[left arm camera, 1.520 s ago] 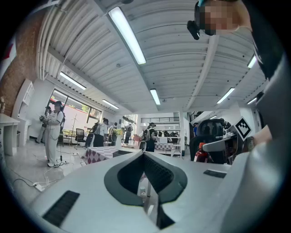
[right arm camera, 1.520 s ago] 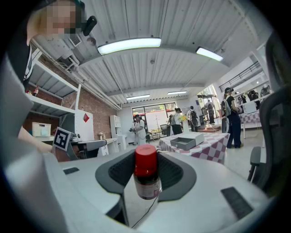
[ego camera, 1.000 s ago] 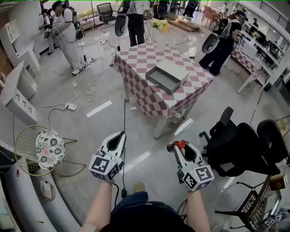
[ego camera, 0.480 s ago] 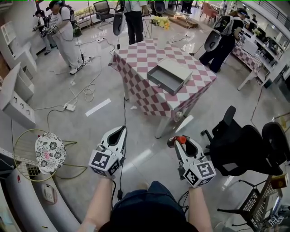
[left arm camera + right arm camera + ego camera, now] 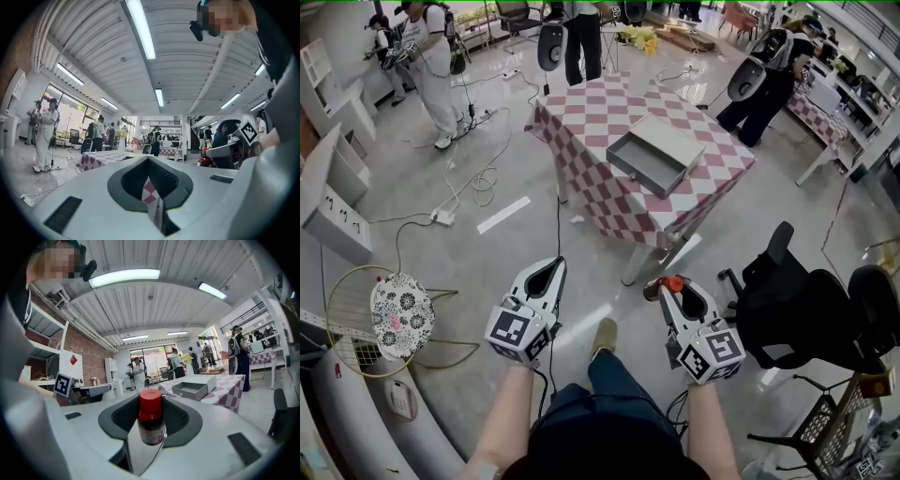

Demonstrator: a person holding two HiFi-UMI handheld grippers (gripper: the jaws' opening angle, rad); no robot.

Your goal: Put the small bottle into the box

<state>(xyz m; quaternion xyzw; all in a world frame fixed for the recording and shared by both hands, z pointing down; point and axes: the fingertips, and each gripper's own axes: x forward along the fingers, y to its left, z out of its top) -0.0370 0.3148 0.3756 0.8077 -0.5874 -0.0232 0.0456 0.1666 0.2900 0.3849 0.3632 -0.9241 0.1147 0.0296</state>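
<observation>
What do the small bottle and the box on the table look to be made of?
Small bottle: dark, glossy body with a pale label, probably glass or hard plastic; its red cap looks like smooth plastic. Box: flat matte grey walls with sharp edges, probably painted metal or board.

Operator w/ 2 handheld grippers

L gripper (image 5: 551, 266) & R gripper (image 5: 663, 291): tapered white-grey plastic shells, each w/ a dark oval cut-out lined in ribbed black. Each has a cube w/ black-on-white square markers at the hand end: L cube (image 5: 517, 335), R cube (image 5: 710, 354). Dark rectangular slots (image 5: 63, 214) on shell tops. Thin black cable (image 5: 546, 398) runs from the L unit. Person wears blue jeans (image 5: 609, 384) & an olive-tan shoe (image 5: 602, 337).
</observation>
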